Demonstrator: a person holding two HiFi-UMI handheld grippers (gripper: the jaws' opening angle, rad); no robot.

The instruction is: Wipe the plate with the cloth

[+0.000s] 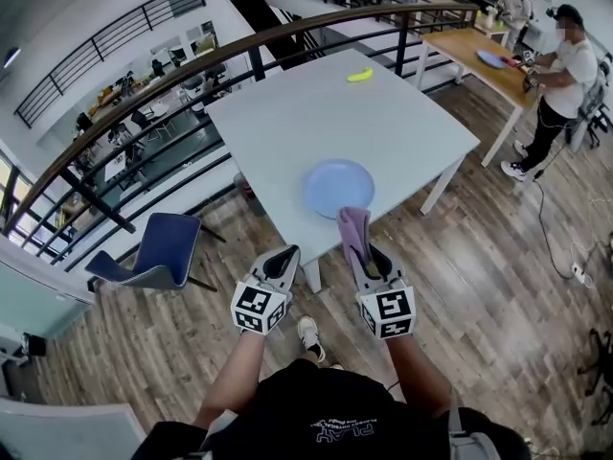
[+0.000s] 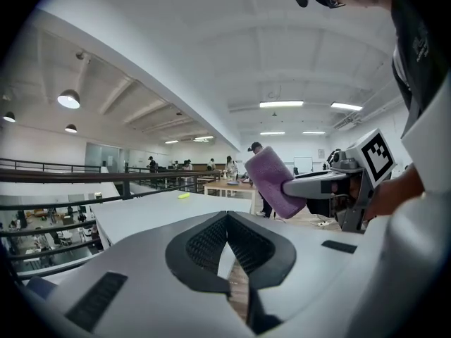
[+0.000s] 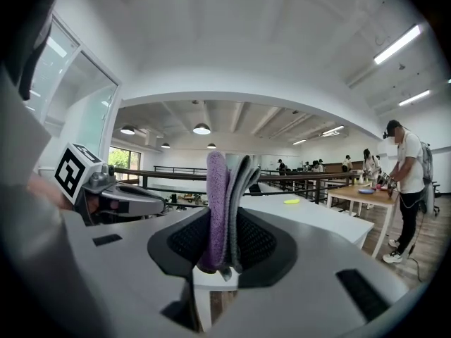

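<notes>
Just short of the blue plate point(image 1: 339, 187) on the counter point(image 1: 306, 113), the right claw point(image 1: 367, 257) grips a purple cloth point(image 1: 352, 226) beside the closed, empty left claw point(image 1: 286, 255).

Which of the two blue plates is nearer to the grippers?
The plate on the white table, just ahead of the cloth; the other plate lies on the far wooden table.

Two plates: a near plate point(image 1: 340, 187) mid-frame, a far plate point(image 1: 490, 58) at upper right. One cloth point(image 1: 352, 226). Two grippers: left gripper point(image 1: 286, 254), right gripper point(image 1: 363, 253). One yellow object point(image 1: 360, 75). One chair point(image 1: 158, 252).
</notes>
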